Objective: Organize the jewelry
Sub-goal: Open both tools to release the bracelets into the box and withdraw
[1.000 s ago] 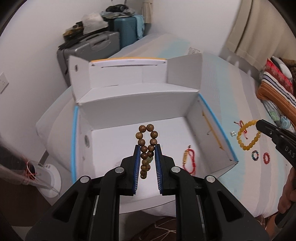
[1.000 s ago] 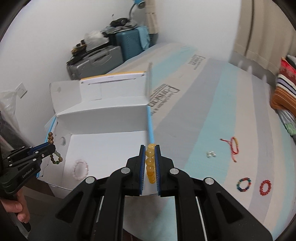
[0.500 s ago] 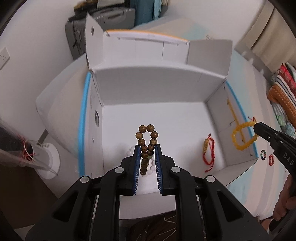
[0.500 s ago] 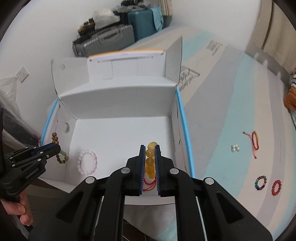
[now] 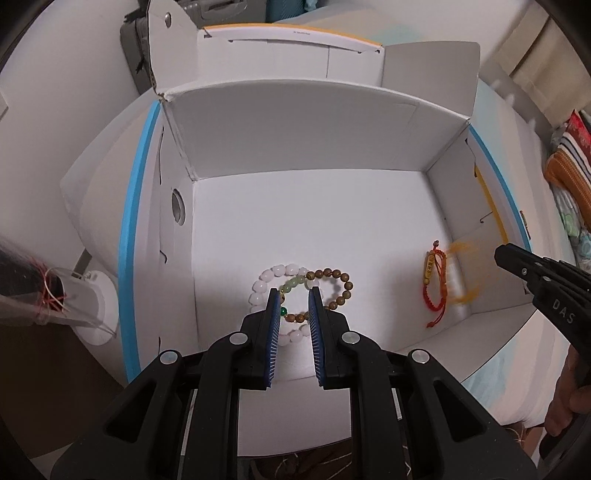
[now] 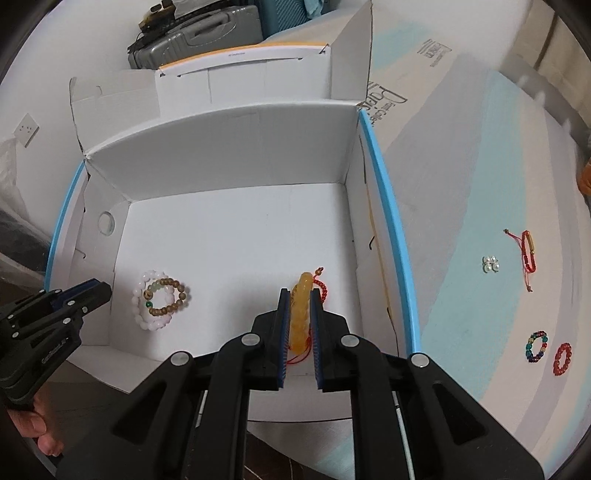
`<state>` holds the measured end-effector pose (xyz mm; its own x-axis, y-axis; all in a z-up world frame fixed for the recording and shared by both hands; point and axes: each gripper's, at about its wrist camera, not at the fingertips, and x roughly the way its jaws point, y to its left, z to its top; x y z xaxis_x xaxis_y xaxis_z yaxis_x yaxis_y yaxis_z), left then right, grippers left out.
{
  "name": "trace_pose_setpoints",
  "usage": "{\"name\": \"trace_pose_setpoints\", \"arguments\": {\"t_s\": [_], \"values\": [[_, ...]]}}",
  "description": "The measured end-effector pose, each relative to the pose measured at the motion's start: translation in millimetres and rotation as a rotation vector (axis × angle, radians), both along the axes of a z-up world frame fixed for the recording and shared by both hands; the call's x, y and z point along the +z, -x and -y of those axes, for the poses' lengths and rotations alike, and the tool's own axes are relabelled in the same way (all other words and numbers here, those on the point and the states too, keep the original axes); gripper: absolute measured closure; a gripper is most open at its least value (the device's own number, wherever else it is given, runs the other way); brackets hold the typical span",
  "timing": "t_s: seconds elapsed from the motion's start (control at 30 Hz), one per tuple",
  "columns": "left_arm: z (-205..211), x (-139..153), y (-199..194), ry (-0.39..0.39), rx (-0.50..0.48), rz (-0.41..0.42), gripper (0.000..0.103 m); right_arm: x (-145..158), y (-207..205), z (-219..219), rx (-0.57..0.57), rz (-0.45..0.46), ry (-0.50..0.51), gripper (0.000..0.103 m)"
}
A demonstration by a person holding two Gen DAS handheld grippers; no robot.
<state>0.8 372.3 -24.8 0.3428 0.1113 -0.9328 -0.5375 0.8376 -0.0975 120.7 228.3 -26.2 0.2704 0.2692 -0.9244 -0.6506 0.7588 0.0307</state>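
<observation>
An open white cardboard box stands on the bed. My left gripper is open above the brown wooden bead bracelet, which lies on a pink-white bead bracelet on the box floor. My right gripper is open; the yellow amber bracelet sits loose between its fingers, blurred in the left wrist view, over a red cord bracelet.
On the striped mattress right of the box lie a red cord bracelet, small pearl earrings, a multicoloured bead ring and a red bead ring. Suitcases stand behind the box.
Both grippers moved down into the box and opened. The wooden bracelet left the left gripper and now lies on the pink bracelet. The amber bracelet is released and falling.
</observation>
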Motion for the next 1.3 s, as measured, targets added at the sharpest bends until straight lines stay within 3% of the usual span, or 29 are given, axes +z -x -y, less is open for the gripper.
{"name": "trace_pose_setpoints", "arguments": {"t_s": [0.03,0.1,0.2,0.23,0.37,0.5,0.67,0.8,1.3], "values": [[1,1,-2,-0.011,-0.003,0.002,0.086,0,1,-1,0.001,-0.001,0.000,0.091],[3,4,-2,-0.025,-0.007,0.005,0.084,2,3,1,0.003,-0.001,-0.006,0.079],[4,9,1,-0.046,0.003,0.020,0.061,9,6,5,-0.003,0.025,-0.024,0.056],[6,11,1,-0.058,0.005,0.029,0.056,12,7,8,-0.004,0.036,-0.039,0.053],[8,18,2,-0.069,0.019,0.058,0.039,27,8,19,-0.017,0.076,-0.073,0.032],[15,26,2,-0.088,0.024,0.089,0.024,41,10,33,-0.038,0.123,-0.092,0.021],[29,37,-1,-0.110,0.024,0.122,0.011,51,8,47,-0.047,0.142,-0.103,0.019],[39,45,-4,-0.127,0.020,0.133,0.006,58,11,62,-0.063,0.176,-0.111,0.010],[97,61,-31,-0.121,-0.069,0.179,0.006,82,-2,147,-0.187,0.227,-0.149,0.007]]}}
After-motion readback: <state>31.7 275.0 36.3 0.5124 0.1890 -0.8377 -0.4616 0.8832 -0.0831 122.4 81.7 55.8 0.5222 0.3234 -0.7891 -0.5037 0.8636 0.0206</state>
